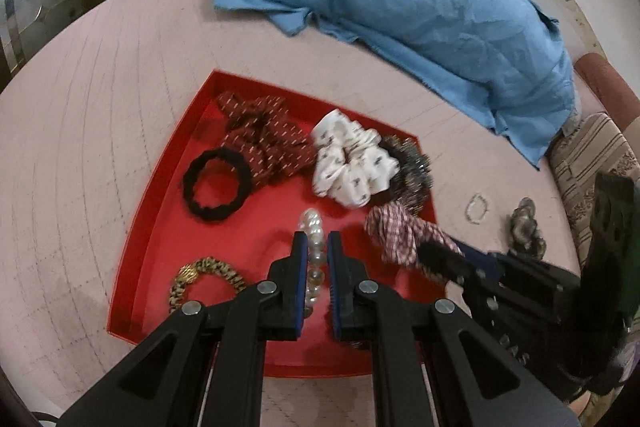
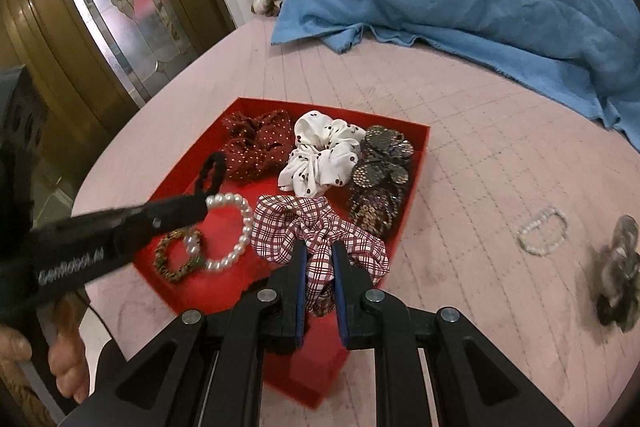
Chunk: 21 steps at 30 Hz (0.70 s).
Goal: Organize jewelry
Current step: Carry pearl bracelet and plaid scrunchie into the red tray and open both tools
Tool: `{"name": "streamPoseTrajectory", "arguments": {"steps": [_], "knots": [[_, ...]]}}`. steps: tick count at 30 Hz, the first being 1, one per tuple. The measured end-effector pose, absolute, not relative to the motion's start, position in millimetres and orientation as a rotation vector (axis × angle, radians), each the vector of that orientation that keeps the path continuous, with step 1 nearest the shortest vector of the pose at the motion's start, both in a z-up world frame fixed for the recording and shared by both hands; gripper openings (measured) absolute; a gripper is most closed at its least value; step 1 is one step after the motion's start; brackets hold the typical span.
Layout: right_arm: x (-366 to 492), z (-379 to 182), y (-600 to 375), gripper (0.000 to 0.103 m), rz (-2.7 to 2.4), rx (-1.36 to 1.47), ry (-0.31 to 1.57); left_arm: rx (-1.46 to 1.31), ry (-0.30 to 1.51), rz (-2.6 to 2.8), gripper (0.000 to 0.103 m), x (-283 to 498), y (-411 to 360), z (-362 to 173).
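A red tray [image 1: 160, 187] [image 2: 418, 143] lies on a pink quilted surface. My left gripper [image 1: 317, 239] [image 2: 200, 209] is shut on a pearl bracelet [image 1: 314, 223] [image 2: 234, 227], which hangs over the tray's near part. My right gripper [image 2: 320, 247] [image 1: 428, 253] is shut on a red-and-white plaid scrunchie [image 2: 296, 227] [image 1: 394, 233] at the tray's right front edge. In the tray lie a dark red dotted scrunchie [image 1: 264, 131], a white printed scrunchie [image 1: 352, 163], a black hair tie [image 1: 216, 183], a sequinned scrunchie [image 2: 380, 179] and a gold-brown band [image 1: 204, 275].
Right of the tray, a small white bead bracelet [image 2: 543, 231] [image 1: 477, 209] and a grey scrunchie [image 2: 618, 267] [image 1: 526, 231] lie on the quilt. A crumpled blue cloth [image 1: 400, 7] covers the far side. A person's hand [image 2: 68, 363] shows at lower left.
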State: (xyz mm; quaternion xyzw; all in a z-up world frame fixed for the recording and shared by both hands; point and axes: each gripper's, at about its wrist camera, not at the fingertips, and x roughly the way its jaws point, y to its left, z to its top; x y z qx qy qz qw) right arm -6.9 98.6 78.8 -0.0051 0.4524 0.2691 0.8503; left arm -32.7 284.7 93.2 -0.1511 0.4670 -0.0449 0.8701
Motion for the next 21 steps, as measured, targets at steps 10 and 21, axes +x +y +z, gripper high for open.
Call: {"name": "streamPoseTrajectory", "arguments": {"steps": [10, 21], "knots": [[10, 57, 112, 0.016, 0.547, -0.027, 0.991, -0.290, 0.973, -0.082, 0.009, -45, 284, 89], [-6, 73, 106, 0.038, 0.552, -0.022, 0.955, -0.278, 0.898, -0.023, 0.039, -80, 286, 118]]}}
